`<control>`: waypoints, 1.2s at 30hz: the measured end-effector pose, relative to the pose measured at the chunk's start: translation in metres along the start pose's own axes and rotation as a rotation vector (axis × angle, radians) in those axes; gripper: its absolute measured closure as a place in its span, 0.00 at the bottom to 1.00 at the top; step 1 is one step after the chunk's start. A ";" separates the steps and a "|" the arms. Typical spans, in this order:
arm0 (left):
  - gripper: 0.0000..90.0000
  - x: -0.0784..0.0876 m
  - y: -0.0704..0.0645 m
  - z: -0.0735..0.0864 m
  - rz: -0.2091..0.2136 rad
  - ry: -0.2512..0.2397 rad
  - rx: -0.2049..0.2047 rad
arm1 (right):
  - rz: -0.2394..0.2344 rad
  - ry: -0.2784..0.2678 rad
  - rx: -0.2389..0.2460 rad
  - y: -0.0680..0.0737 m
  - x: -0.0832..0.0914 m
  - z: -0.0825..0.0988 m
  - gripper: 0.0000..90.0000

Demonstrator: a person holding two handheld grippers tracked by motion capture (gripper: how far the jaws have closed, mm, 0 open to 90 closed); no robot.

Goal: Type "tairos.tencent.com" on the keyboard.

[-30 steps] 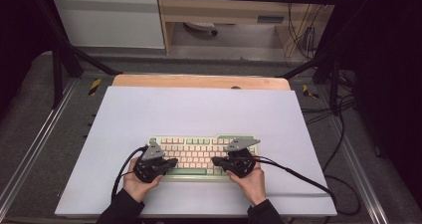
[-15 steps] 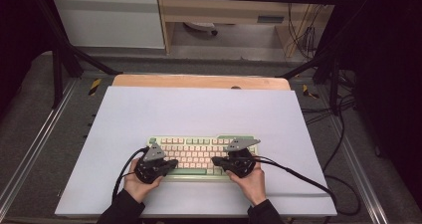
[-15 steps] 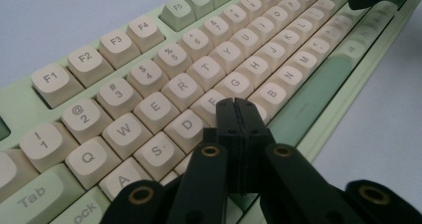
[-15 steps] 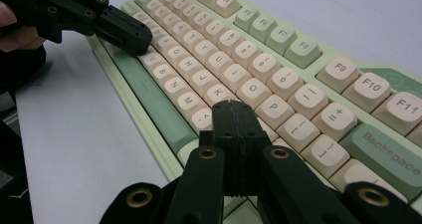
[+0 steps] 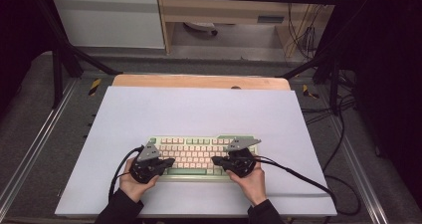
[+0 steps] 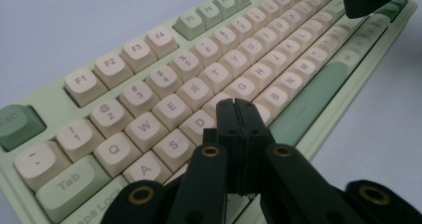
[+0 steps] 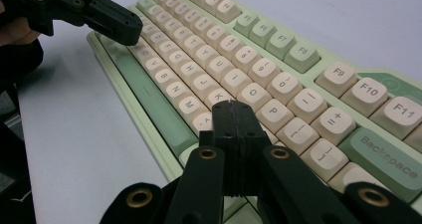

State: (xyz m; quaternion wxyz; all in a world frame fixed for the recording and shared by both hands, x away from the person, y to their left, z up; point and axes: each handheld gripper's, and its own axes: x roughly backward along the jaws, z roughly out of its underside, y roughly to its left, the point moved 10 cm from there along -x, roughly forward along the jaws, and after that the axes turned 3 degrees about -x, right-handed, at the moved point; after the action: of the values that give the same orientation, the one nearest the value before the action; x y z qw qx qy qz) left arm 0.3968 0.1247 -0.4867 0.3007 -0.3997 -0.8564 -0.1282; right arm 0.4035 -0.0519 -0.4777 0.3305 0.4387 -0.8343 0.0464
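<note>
I have both tongs pressed shut with nothing between them. My left gripper (image 6: 237,109) hangs over the keys near F and G, and my right gripper (image 7: 234,109) hangs over the keys near K and L. The keyboard (image 5: 199,152) lies flat on the white mat (image 5: 199,109), close to my edge of the table. What could go wrong? The closed tips are wider than one key — so a push down could hit two keys at once. A hard, slanted push could also slide the keyboard along the smooth mat.
</note>
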 end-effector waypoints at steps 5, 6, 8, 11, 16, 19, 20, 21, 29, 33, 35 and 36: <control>1.00 0.006 0.005 0.002 -0.012 -0.008 0.012 | -0.005 -0.012 -0.004 0.000 0.000 -0.002 1.00; 1.00 0.007 0.005 0.002 -0.012 -0.009 0.014 | -0.007 -0.011 -0.007 0.000 0.000 -0.003 1.00; 1.00 0.008 0.008 0.003 -0.015 -0.010 0.022 | -0.006 -0.018 -0.009 0.000 0.000 -0.004 1.00; 1.00 0.010 0.011 0.005 -0.021 -0.013 0.030 | -0.002 -0.018 -0.014 -0.001 -0.001 -0.004 1.00; 1.00 0.013 0.015 0.006 -0.022 -0.019 0.035 | -0.004 -0.012 -0.029 -0.002 -0.005 -0.004 1.00; 1.00 0.013 0.015 0.006 -0.024 -0.018 0.036 | -0.002 -0.013 -0.029 -0.003 -0.007 -0.007 1.00; 1.00 0.013 0.015 0.006 -0.022 -0.019 0.036 | 0.003 -0.012 -0.028 -0.004 -0.008 -0.007 1.00; 1.00 0.013 0.015 0.006 -0.022 -0.021 0.036 | 0.004 -0.015 -0.034 -0.004 -0.009 -0.008 1.00; 1.00 0.013 0.016 0.007 -0.017 -0.024 0.042 | 0.011 -0.014 -0.037 -0.004 -0.016 -0.014 1.00; 1.00 0.013 0.016 0.007 -0.018 -0.024 0.041 | 0.016 -0.009 -0.050 -0.006 -0.022 -0.016 1.00; 1.00 0.013 0.016 0.007 -0.017 -0.023 0.041 | 0.020 -0.007 -0.056 -0.007 -0.025 -0.016 1.00; 1.00 0.013 0.016 0.007 -0.016 -0.023 0.041 | 0.021 -0.006 -0.057 -0.008 -0.026 -0.017 1.00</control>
State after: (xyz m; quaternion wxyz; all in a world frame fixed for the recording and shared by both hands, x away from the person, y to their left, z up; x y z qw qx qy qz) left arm 0.3998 0.1458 -0.4847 0.2980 -0.3878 -0.8655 -0.1084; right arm 0.4285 -0.0318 -0.4818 0.3399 0.4203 -0.8410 0.0246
